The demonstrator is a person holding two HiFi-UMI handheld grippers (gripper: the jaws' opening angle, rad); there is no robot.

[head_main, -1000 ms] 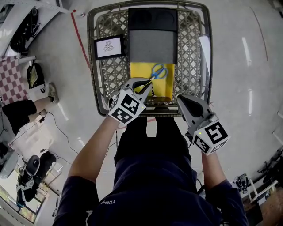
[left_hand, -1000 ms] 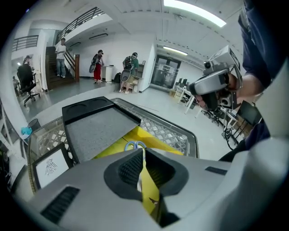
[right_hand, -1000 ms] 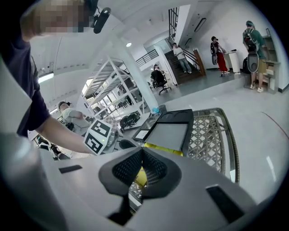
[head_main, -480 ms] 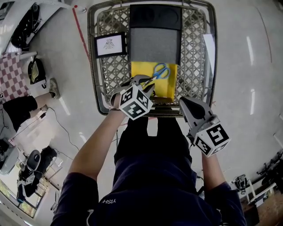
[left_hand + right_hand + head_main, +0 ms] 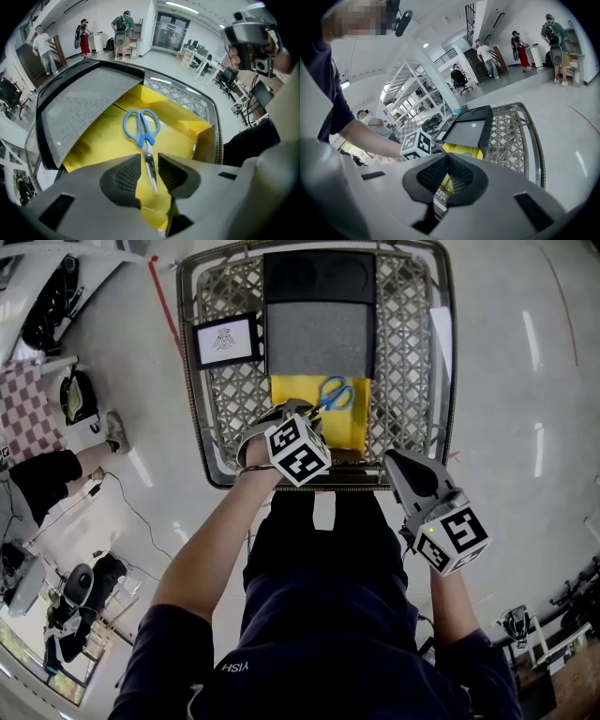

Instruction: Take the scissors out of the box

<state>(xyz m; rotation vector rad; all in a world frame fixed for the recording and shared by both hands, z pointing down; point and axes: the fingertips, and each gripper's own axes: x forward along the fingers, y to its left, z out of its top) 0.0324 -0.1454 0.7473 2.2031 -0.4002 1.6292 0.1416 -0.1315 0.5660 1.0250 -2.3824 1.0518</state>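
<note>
Blue-handled scissors (image 5: 334, 394) lie flat in an open yellow box (image 5: 292, 397) inside a wire cart (image 5: 234, 399). In the left gripper view the scissors (image 5: 141, 126) point their blades toward me, over the yellow box floor (image 5: 98, 140). My left gripper (image 5: 315, 416) reaches into the box's near end. Its jaws stand a little apart in the left gripper view (image 5: 150, 172), one on each side of the blade tips, with a gap showing. My right gripper (image 5: 401, 459) hangs over the cart's near rim to the right, shut (image 5: 447, 174) with nothing in it.
A grey panel with a black frame (image 5: 319, 334) lies over the far part of the box. A framed white card (image 5: 225, 338) leans in the cart's left side. The cart rim (image 5: 319, 482) runs just under both grippers. People stand far off across the hall.
My left gripper has moved forward into the box's near end and rolled, so its marker cube has turned. The scissors and the right gripper have stayed roughly in place.
</note>
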